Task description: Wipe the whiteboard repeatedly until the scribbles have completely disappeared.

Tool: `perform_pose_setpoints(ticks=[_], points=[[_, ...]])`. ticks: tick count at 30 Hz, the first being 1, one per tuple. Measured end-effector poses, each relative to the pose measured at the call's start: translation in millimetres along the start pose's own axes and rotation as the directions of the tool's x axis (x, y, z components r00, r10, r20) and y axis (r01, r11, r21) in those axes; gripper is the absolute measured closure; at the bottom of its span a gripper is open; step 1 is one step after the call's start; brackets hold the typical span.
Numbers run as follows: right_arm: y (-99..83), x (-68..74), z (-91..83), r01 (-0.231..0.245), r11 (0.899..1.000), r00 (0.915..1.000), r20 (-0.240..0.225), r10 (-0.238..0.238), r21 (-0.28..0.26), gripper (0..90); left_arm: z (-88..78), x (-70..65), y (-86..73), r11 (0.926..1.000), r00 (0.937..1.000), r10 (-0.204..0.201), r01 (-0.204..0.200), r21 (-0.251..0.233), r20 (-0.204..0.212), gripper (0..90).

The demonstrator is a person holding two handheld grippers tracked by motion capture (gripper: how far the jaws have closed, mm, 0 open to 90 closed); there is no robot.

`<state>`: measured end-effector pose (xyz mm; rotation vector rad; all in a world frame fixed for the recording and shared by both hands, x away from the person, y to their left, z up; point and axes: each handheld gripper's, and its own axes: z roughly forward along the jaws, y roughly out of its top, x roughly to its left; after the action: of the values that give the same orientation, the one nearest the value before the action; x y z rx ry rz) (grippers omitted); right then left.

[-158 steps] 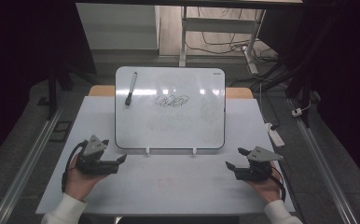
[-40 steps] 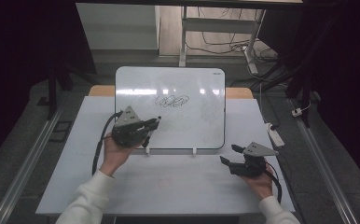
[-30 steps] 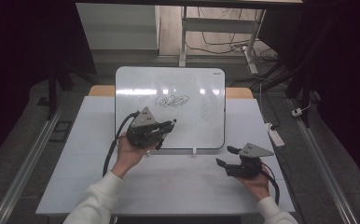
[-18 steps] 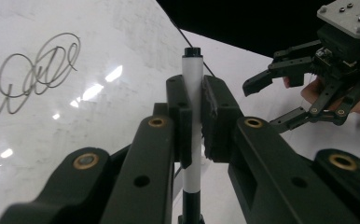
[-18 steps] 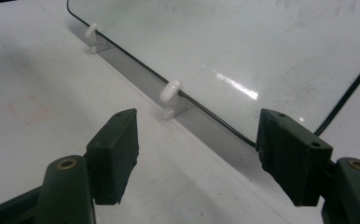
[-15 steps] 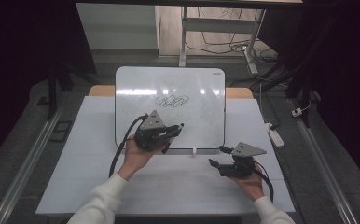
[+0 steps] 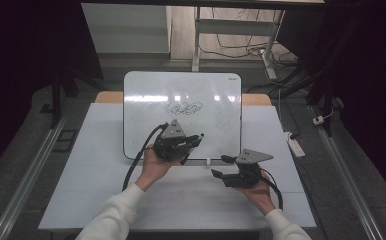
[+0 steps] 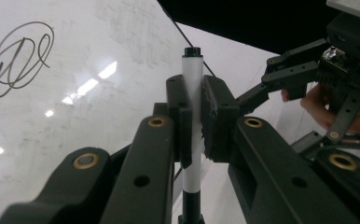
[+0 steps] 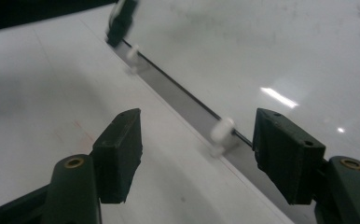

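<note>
High view: whiteboard beyond marker.

The whiteboard is glossy and smooth, mirroring lamps. The marker looks like smooth plastic. The bench is matt white.

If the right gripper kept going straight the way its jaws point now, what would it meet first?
Probably the small white peg on the near edge of the whiteboard, which sits just ahead between the open jaws of the right gripper. Nothing lies between them; depth is hard to judge, so it might meet the board's edge instead.
</note>
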<state>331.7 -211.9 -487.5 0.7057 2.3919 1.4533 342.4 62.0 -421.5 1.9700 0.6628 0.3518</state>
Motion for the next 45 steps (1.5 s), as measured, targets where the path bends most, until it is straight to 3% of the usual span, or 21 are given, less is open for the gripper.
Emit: perform_pose_setpoints(ticks=[1, 8, 15, 16, 21, 28, 29, 30, 32, 33, 38, 45], points=[[4.9, 1.4, 4.1, -0.024, 1.000, 0.9994, -0.025, 0.024, -0.008, 33.3, 1.3, 0.7, -0.5, 1.0000, 1.0000, -0.004, 0.004, -0.002, 0.001, 82.0], [23.7, 14.0, 15.5, -0.061, 0.998, 0.9952, -0.076, 0.061, -0.003, 35.3, 6.9, -2.1, -0.9, 0.9998, 1.0000, 0.000, 0.000, -0.018, -0.003, 82.0], [32.9, 19.2, 28.5, -0.127, 0.992, 0.9883, -0.083, 0.128, 0.020, 40.0, 14.3, -9.4, -1.3, 0.9997, 0.9997, 0.022, -0.022, -0.011, -0.008, 81.9], [35.2, 18.9, 32.7, -0.155, 0.988, 0.9829, -0.097, 0.156, 0.024, 43.8, 15.0, -10.0, -1.5, 0.9997, 0.9997, 0.024, -0.024, -0.007, -0.009, 82.0], [41.0, 19.9, 43.3, -0.184, 0.982, 0.9760, -0.111, 0.187, 0.037, 49.2, 15.1, -13.5, -0.4, 0.9992, 0.9991, 0.037, -0.037, -0.011, -0.022, 82.0], [45.1, 21.8, 52.5, -0.220, 0.974, 0.9688, -0.104, 0.225, 0.052, 60.1, 18.1, -16.2, -1.6, 0.9994, 0.9992, 0.035, -0.035, -0.006, -0.020, 81.9], [45.5, 20.7, 54.6, -0.233, 0.971, 0.9659, -0.101, 0.238, 0.061, 69.3, 18.8, -16.5, -1.8, 0.9993, 0.9991, 0.038, -0.038, -0.004, -0.019, 81.9], [45.6, 20.1, 55.5, -0.237, 0.969, 0.9657, -0.092, 0.243, 0.069, 70.7, 19.1, -16.8, -1.9, 0.9992, 0.9990, 0.040, -0.040, -0.003, -0.021, 81.9], [45.5, 19.1, 56.3, -0.245, 0.967, 0.9638, -0.089, 0.251, 0.073, 72.0, 19.2, -16.8, -1.8, 0.9992, 0.9989, 0.041, -0.041, -0.004, -0.025, 81.9], [44.9, 16.1, 57.4, -0.266, 0.961, 0.9575, -0.093, 0.273, 0.079, 73.9, 19.3, -16.5, -1.9, 0.9992, 0.9989, 0.039, -0.039, -0.004, -0.025, 81.9], [42.3, 11.9, 61.3, -0.301, 0.948, 0.9459, -0.094, 0.311, 0.105, 75.1, 22.7, -18.4, -3.4, 0.9994, 0.9991, 0.032, -0.032, 0.009, -0.027, 81.6], [41.1, 10.3, 63.9, -0.321, 0.938, 0.9384, -0.089, 0.334, 0.132, 76.1, 26.8, -20.8, -5.0, 0.9993, 0.9990, 0.036, -0.036, 0.012, -0.027, 81.2]])
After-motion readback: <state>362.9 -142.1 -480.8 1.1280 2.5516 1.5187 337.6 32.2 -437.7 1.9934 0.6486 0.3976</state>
